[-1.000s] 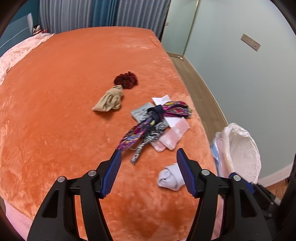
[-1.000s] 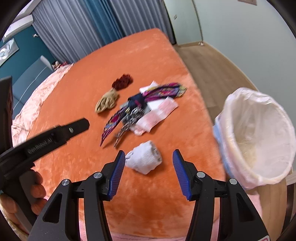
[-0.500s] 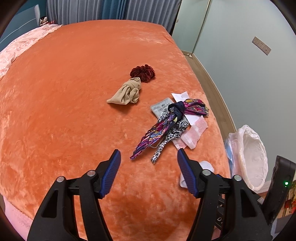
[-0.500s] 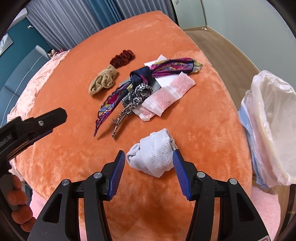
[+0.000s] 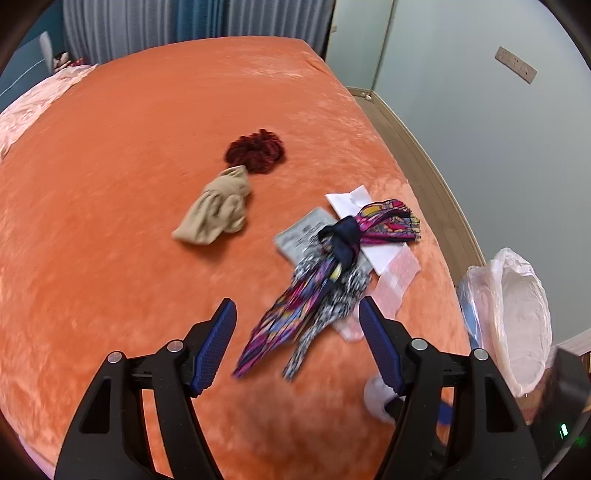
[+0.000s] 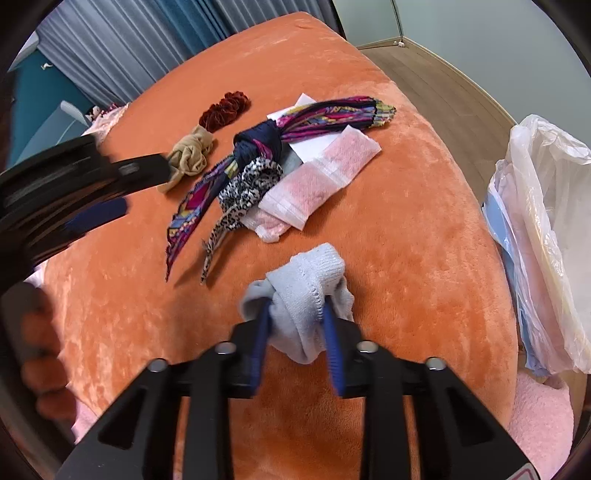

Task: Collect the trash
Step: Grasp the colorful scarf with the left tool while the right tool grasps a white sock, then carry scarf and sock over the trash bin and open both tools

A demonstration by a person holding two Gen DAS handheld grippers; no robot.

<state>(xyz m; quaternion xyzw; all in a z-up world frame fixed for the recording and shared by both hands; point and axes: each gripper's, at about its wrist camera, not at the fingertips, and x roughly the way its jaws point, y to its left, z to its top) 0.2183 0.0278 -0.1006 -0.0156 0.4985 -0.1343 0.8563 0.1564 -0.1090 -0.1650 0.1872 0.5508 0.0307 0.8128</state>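
My right gripper (image 6: 297, 312) is shut on a balled white sock (image 6: 306, 284) lying on the orange bed (image 6: 406, 221); the sock shows partly behind a finger in the left wrist view (image 5: 375, 397). My left gripper (image 5: 297, 321) is open and empty, hovering just before a colourful scarf (image 5: 295, 306). The scarf (image 6: 266, 147) lies knotted with a leopard-print band (image 6: 240, 199) over a pink packet (image 6: 317, 181), a grey packet (image 5: 303, 236) and white paper (image 5: 347, 199). A bin lined with a white bag (image 6: 543, 206) stands beside the bed on the right (image 5: 517, 317).
A tan stocking (image 5: 218, 210) and a dark red scrunchie (image 5: 256, 149) lie farther back on the bed (image 5: 110, 184). Curtains (image 5: 184, 26) hang behind. A wall (image 5: 498, 129) and wooden floor (image 6: 443, 85) run along the right. A pink mat (image 6: 539, 417) lies below the bin.
My right gripper moved down onto the white sock and closed on it. My left gripper shifted forward toward the scarf pile and stayed open.
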